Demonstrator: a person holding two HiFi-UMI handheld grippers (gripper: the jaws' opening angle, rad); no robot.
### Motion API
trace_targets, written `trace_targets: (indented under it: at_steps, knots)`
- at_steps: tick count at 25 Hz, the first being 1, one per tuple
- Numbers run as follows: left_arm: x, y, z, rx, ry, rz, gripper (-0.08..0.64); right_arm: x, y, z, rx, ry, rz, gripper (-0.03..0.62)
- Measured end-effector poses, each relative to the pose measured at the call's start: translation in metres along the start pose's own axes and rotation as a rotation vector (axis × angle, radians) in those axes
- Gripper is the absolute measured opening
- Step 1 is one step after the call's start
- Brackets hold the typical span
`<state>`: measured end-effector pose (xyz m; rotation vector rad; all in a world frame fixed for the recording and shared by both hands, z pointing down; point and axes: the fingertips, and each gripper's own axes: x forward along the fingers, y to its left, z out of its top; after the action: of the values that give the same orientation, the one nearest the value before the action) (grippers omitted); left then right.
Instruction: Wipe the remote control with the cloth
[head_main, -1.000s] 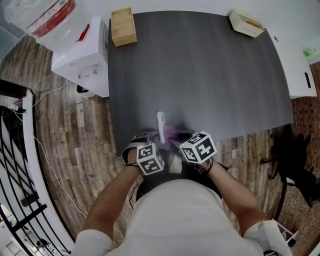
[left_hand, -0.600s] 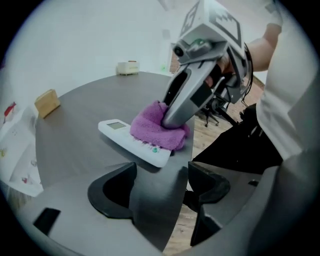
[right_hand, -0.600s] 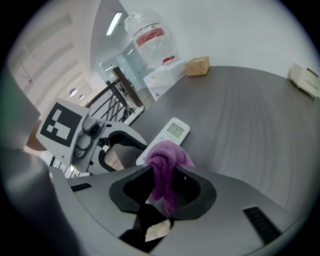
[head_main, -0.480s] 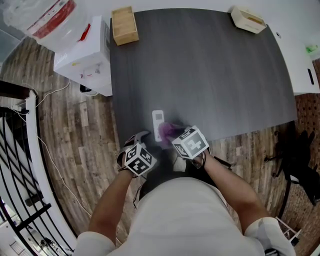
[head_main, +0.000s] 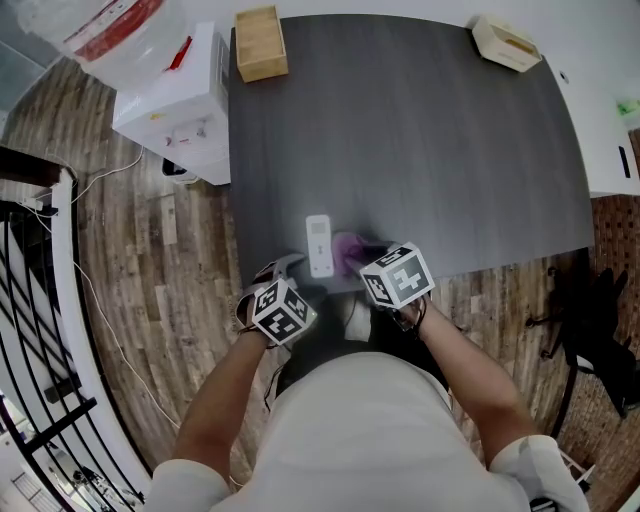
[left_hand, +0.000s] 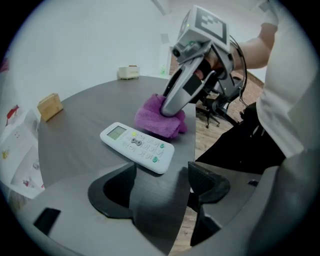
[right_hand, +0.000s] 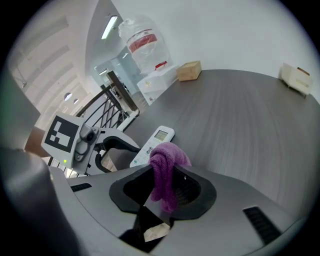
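Purple cloth (right_hand: 167, 160), clamped in the right gripper (right_hand: 165, 189), sat just beside the remote control (head_main: 319, 245) at lower centre of the head view, left gripper (left_hand: 160, 185) released and empty, wiping seemingly not yet done.

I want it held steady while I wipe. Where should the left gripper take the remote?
Probably its button end, fingers across the narrow width, coming from the near edge of the table. The remote lies flat with that end toward the open left gripper; the cloth in the right gripper sits by its right side.
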<state>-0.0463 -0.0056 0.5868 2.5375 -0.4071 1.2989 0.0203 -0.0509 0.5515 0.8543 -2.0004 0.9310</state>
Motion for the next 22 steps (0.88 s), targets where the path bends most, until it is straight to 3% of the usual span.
trace_targets:
  at_steps: [6, 16, 22]
  knots:
    - [0.003, 0.002, 0.003, -0.008, 0.007, 0.002, 0.316, 0.014, 0.006, -0.002, -0.057, 0.030, -0.015, 0.109]
    - [0.004, 0.001, 0.005, -0.021, -0.005, -0.008, 0.316, 0.010, -0.001, -0.002, -0.033, 0.023, -0.002, 0.109]
    - [-0.014, 0.014, 0.005, -0.112, -0.075, 0.001, 0.316, -0.015, -0.030, 0.014, -0.016, -0.049, -0.060, 0.109]
